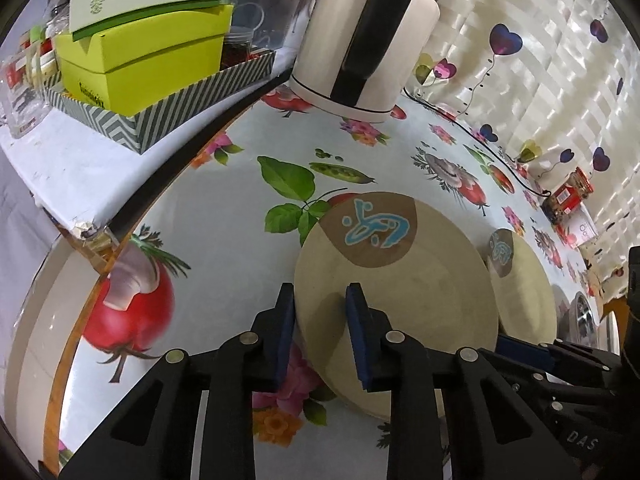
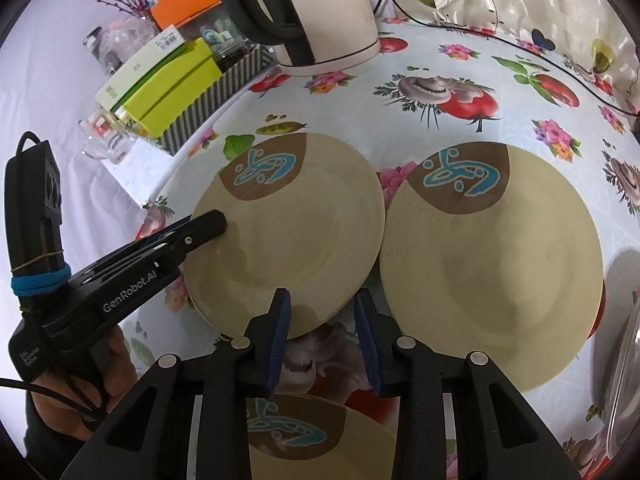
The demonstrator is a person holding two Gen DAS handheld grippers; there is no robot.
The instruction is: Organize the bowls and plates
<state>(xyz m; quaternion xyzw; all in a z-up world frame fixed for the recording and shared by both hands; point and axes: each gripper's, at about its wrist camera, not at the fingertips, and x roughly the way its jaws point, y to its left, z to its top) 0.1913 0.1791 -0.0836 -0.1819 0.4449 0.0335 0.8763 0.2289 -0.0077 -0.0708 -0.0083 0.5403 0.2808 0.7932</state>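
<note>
Grippers (image 2: 323, 320) tilted down over plate (image 2: 288, 236)

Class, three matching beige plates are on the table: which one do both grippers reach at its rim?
The left plate, nearest the kettle; the right plate and the near plate are untouched.

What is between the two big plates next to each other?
Nothing: in the right wrist view the left plate and right plate nearly touch, with only a sliver of flowered tablecloth showing.
</note>
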